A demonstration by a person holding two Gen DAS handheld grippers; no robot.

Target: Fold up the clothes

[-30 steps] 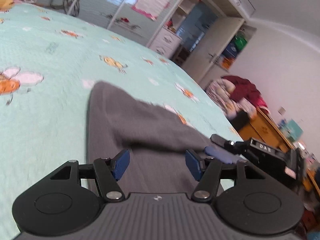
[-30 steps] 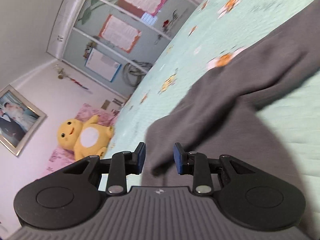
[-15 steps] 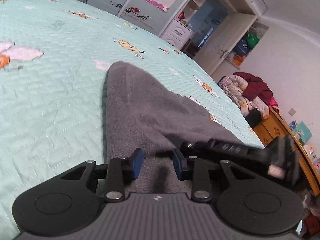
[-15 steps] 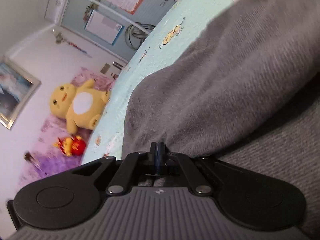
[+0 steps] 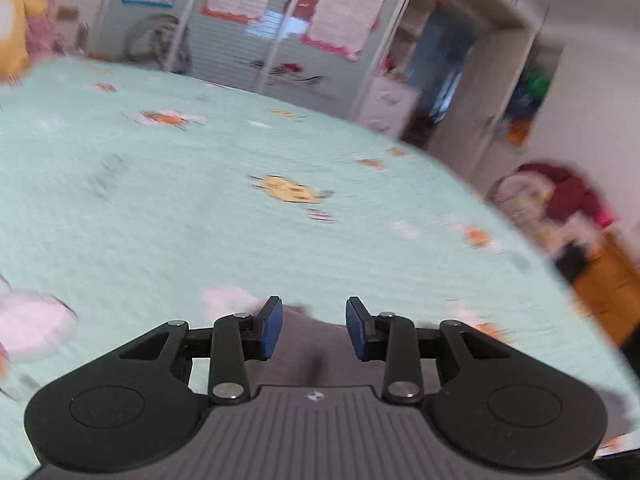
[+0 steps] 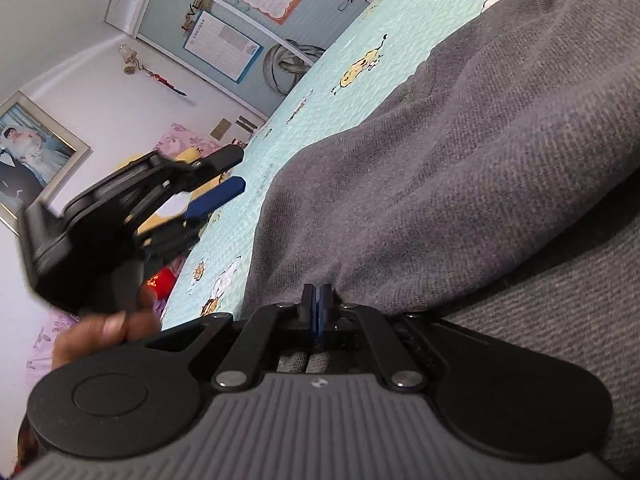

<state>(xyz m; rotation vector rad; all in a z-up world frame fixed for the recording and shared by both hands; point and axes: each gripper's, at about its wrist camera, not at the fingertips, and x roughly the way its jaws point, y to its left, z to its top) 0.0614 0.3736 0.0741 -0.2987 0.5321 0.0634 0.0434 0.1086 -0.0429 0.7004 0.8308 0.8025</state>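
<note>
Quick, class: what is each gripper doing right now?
Left gripper: open, holding nothing.
Right gripper: shut on the grey garment.

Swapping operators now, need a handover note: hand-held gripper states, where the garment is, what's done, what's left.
Right hand-held gripper: shut on the edge of the grey garment.
Left hand-held gripper: open, holding nothing, lifted off to the left of the cloth; only a bit of grey cloth shows under it.
Garment lies on the mint bedspread, with one layer bunched up over another.
Done: right grip taken.
Left: get a left grip, then probably carry the fold over and flatten it. No finished fold visible.
</note>
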